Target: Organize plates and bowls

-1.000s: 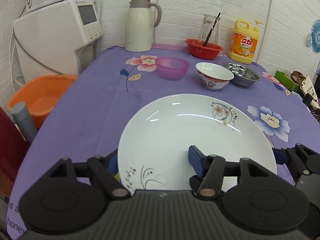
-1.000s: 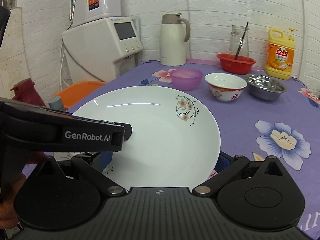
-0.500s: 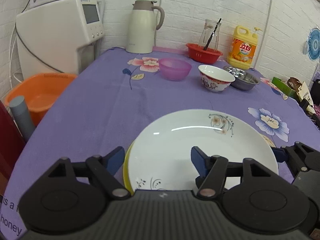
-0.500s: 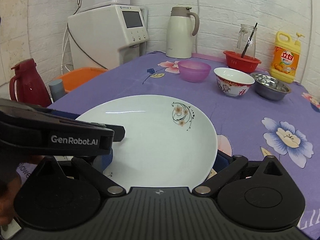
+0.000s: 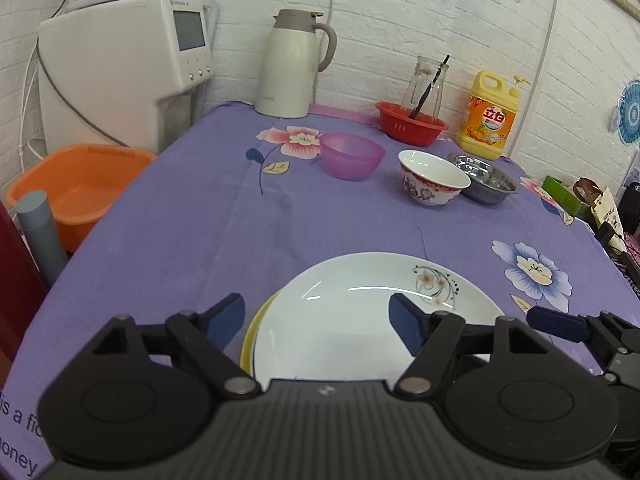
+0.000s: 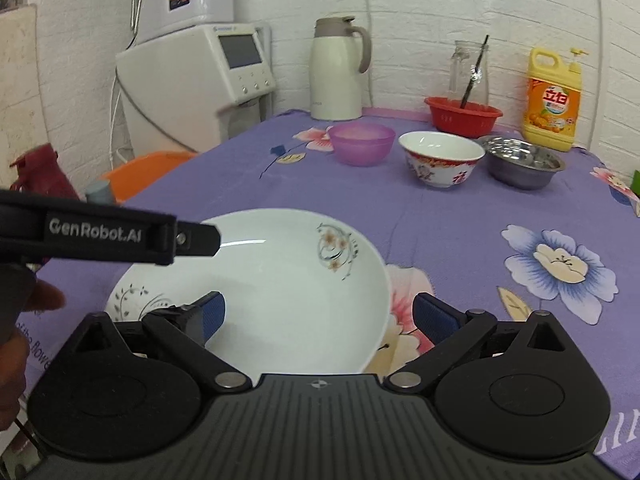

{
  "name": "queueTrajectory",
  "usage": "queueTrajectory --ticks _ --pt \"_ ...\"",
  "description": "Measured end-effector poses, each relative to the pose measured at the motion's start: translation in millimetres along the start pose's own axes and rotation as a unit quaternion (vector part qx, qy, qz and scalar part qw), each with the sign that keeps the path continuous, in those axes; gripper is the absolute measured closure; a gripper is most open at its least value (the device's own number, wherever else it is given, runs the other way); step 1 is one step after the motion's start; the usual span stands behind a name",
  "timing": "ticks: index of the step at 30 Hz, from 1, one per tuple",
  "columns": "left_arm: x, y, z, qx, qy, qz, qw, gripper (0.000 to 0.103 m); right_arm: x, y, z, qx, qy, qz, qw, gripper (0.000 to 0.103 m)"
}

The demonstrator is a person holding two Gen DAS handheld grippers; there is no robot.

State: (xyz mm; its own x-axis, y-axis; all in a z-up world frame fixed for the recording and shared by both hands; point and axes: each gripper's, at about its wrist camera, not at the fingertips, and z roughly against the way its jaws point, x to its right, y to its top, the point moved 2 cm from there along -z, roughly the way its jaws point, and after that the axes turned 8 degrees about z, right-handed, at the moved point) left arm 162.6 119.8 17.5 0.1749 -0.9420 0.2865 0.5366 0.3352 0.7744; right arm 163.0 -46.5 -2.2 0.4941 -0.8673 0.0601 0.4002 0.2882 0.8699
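Note:
A white plate (image 5: 360, 320) with a flower print lies on a yellow plate (image 5: 251, 340) near the front edge of the purple tablecloth. My left gripper (image 5: 316, 318) straddles its left rim, jaws opening, pads clear of it. My right gripper (image 6: 322, 316) stands open across the white plate's (image 6: 288, 280) right rim without touching it. One left finger (image 6: 196, 236) reaches over the plate in the right wrist view. Farther back stand a purple bowl (image 5: 352, 154), a white patterned bowl (image 5: 434, 182) and a steel bowl (image 5: 486, 178).
Along the back wall stand a cream jug (image 5: 290, 64), a red basket (image 5: 412, 124) with a glass jar, and a yellow detergent bottle (image 5: 490, 120). A white dispenser (image 5: 120, 68) and an orange basin (image 5: 76, 188) sit off the table's left side. Boxes (image 5: 568, 200) crowd the right edge.
The white plate has come down from a raised hold onto the yellow plate. Both grippers have let go of its rim and drawn back, and the left jaws have widened.

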Motion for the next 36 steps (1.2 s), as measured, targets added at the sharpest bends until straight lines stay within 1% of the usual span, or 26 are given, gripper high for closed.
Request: queueTrajectory --ticks 3,9,16,18,21,24,26,27,28,30,32,34,36 --pt "1.2 3.9 -2.1 -0.003 -0.008 0.008 0.9999 0.031 15.6 2.7 6.3 0.013 -0.009 -0.024 1.0 0.0" --pt "10.7 9.8 -11.0 -0.016 -0.021 0.01 0.9996 0.03 40.4 -1.4 -1.5 -0.004 -0.018 -0.054 0.998 0.0" --pt "26.3 14.7 -29.7 -0.032 -0.027 0.003 0.9991 0.03 70.9 -8.8 -12.5 -0.024 -0.026 -0.091 0.995 0.0" --pt "33.0 16.8 -35.8 -0.037 -0.031 0.0 0.9988 0.03 81.0 -12.0 -15.8 -0.024 0.0 -0.112 0.993 0.0" --pt "44.9 19.8 -45.8 -0.045 -0.035 -0.006 0.9983 0.03 93.1 -14.4 -18.7 -0.027 0.033 -0.155 0.987 0.0" --pt "55.2 21.8 -53.9 -0.047 -0.043 -0.013 0.9979 0.03 106.7 -10.6 -15.2 -0.018 0.05 -0.187 0.981 0.0" --pt "60.3 22.6 -60.9 -0.051 -0.046 -0.017 0.9975 0.029 117.0 -4.3 -13.5 -0.012 0.056 -0.192 0.98 0.0" --pt "61.9 22.8 -64.0 -0.054 -0.047 -0.017 0.9973 0.029 121.5 -0.5 -13.2 -0.01 0.051 -0.186 0.981 0.0" --pt "62.8 22.8 -66.4 -0.056 -0.05 -0.018 0.997 0.029 129.5 5.6 -13.7 -0.007 0.038 -0.174 0.984 0.0" --pt "63.0 23.6 -69.8 -0.059 -0.054 -0.018 0.9966 0.029 152.5 22.4 -18.4 0.003 -0.001 -0.15 0.989 0.0" --pt "61.4 24.6 -70.1 -0.058 -0.055 -0.017 0.9967 0.029 186.5 44.3 -33.2 0.007 -0.049 -0.126 0.991 0.0" --pt "58.0 26.6 -70.7 -0.057 -0.053 -0.014 0.9969 0.029 216.0 68.8 -60.4 -0.007 -0.094 -0.105 0.99 0.0" --pt "54.8 29.5 -69.7 -0.054 -0.058 -0.01 0.9968 0.029 242.0 88.9 -96.1 -0.034 -0.133 -0.091 0.986 0.0"
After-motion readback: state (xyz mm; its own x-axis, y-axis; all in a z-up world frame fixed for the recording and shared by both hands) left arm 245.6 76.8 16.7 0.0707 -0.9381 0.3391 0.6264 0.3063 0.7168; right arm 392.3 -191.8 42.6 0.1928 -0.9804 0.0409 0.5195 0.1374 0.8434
